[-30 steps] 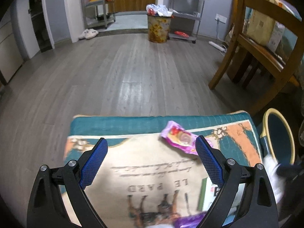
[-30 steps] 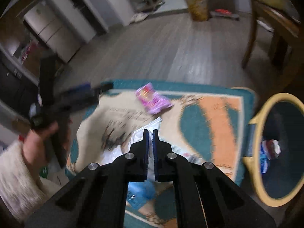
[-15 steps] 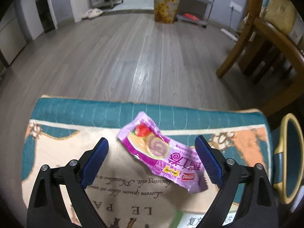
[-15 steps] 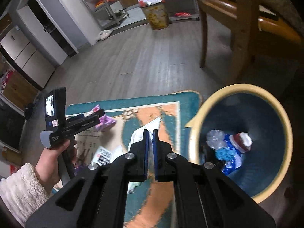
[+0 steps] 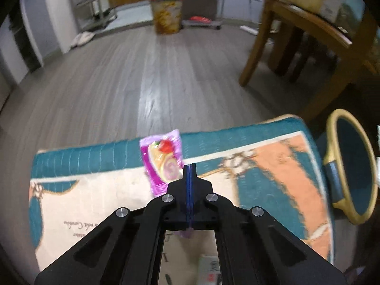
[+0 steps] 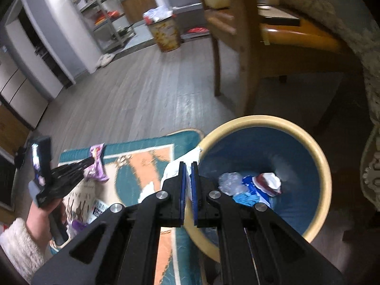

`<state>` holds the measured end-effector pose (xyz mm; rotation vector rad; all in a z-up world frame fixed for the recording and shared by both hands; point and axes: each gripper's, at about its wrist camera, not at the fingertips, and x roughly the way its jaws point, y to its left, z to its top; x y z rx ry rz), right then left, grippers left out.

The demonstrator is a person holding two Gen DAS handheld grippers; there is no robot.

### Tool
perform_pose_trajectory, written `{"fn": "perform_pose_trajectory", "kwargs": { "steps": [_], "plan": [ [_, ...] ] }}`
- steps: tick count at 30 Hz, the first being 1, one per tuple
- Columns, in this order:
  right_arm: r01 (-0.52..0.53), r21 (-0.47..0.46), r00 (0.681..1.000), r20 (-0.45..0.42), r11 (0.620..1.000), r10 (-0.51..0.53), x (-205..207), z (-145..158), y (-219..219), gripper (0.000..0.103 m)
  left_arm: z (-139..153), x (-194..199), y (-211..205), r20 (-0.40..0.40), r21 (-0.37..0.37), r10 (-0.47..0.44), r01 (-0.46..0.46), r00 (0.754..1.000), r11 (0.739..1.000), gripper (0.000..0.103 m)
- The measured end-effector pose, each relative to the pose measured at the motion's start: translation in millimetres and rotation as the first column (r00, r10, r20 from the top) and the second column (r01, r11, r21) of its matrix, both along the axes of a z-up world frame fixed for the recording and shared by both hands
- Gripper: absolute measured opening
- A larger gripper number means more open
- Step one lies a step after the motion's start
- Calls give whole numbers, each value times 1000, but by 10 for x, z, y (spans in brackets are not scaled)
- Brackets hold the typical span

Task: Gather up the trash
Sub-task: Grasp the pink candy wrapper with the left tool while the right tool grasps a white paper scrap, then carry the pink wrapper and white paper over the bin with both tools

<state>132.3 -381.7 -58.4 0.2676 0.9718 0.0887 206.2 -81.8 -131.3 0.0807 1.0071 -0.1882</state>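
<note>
My left gripper (image 5: pixel 189 166) is shut on a pink snack wrapper (image 5: pixel 161 160) and holds it over the patterned rug (image 5: pixel 273 166). It also shows in the right wrist view (image 6: pixel 89 160), with the wrapper (image 6: pixel 96 163) hanging from it. My right gripper (image 6: pixel 187 166) is shut on a white paper wrapper (image 6: pixel 174 173) right at the near rim of the blue trash bin (image 6: pixel 308 142) with a cream rim. Crumpled trash (image 6: pixel 249 186) lies inside the bin. The bin also stands at the right in the left wrist view (image 5: pixel 351 166).
A wooden chair (image 5: pixel 296 47) stands behind the bin. More wrappers (image 6: pixel 99 210) lie on the rug near the left hand. A full yellow bin (image 5: pixel 166 19) and metal shelves (image 5: pixel 95 7) stand far across the grey wood floor (image 5: pixel 142 71).
My left gripper has closed on the pink wrapper and lifted it off the rug. My right gripper has carried the white wrapper rightward to the bin's rim.
</note>
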Motion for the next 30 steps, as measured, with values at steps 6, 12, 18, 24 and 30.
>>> {"fn": "perform_pose_trajectory", "kwargs": {
  "steps": [6,12,18,24,30],
  "plan": [
    [77,8,996,32,997,-77,-71,100,-321,4,425,-179,-296,101,-62,-95,101,990,993,1],
    [155,4,987,50,988,-155,-130,138,-653,4,697,-286,-722,156,-146,-191,214,969,966,1],
    [203,0,979,5,979,-203,-185,-9,-928,4,678,-451,-1155,168,-118,-273,294,947,948,1],
    [204,3,979,-11,979,-204,-177,-54,-954,4,314,-342,-1089,128,30,-101,98,987,995,26],
    [183,-11,983,-10,983,-183,-149,-42,-861,4,31,-28,-437,81,82,142,-149,987,986,69]
  ]
}}
